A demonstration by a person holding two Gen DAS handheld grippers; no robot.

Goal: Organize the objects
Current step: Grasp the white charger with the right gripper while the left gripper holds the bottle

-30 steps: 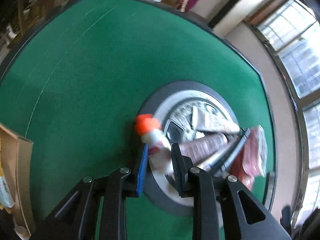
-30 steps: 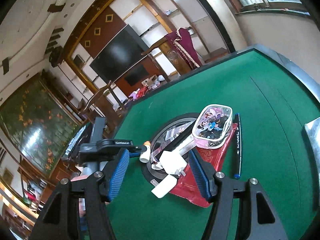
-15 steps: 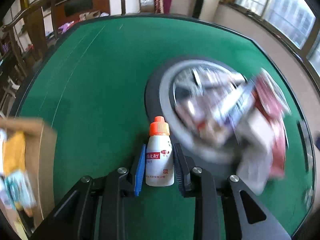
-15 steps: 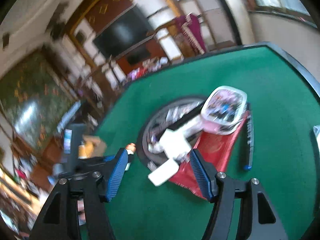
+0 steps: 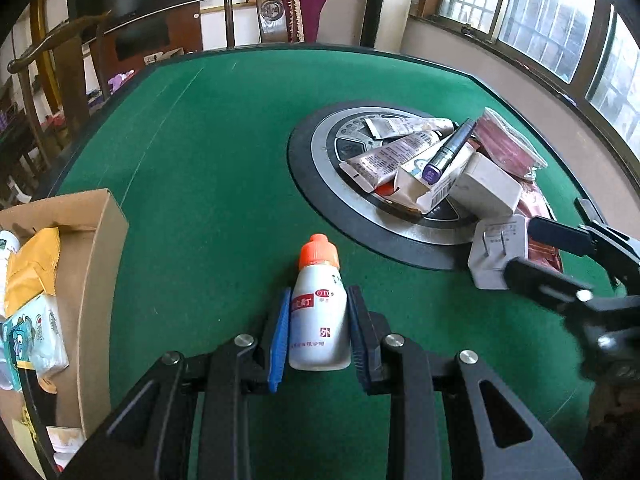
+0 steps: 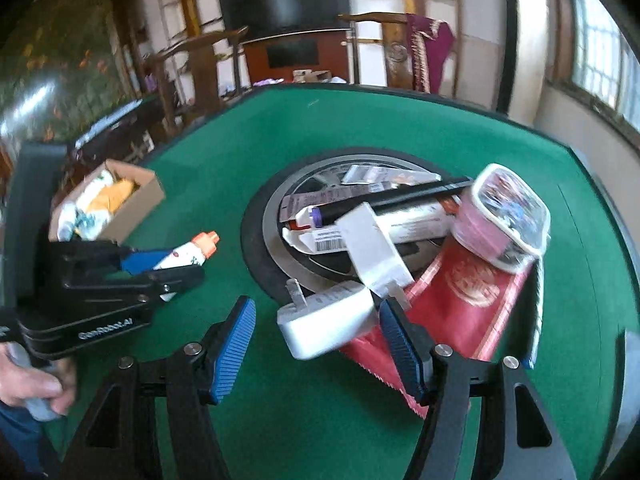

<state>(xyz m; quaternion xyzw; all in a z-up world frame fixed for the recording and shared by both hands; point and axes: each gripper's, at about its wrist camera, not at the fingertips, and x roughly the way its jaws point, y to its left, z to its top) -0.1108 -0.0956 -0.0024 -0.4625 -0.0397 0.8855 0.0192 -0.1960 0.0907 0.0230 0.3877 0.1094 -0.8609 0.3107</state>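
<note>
1. Near the table's left edge, our cardboard box already holds several packets, so part of the sorting looks done

2. We grip a small white bottle with an orange cap in the left gripper; its pads press both sides of the bottle, jaws narrow, over the green felt between the box and the round centre plate. We judge this bottle is headed for the box and has not yet reached it

3. Our right gripper stands with its jaws wide, holding nothing. A white plug adapter lies between its fingers at the near rim of the centre plate, and the pads do not press it

4. Much is left, as we read it: tubes, a dark pen, a larger white charger, a red packet and a pink pouch lie heaped on and beside the plate toward the table's right side

5. We take the adapter for the right gripper's next pick
</note>
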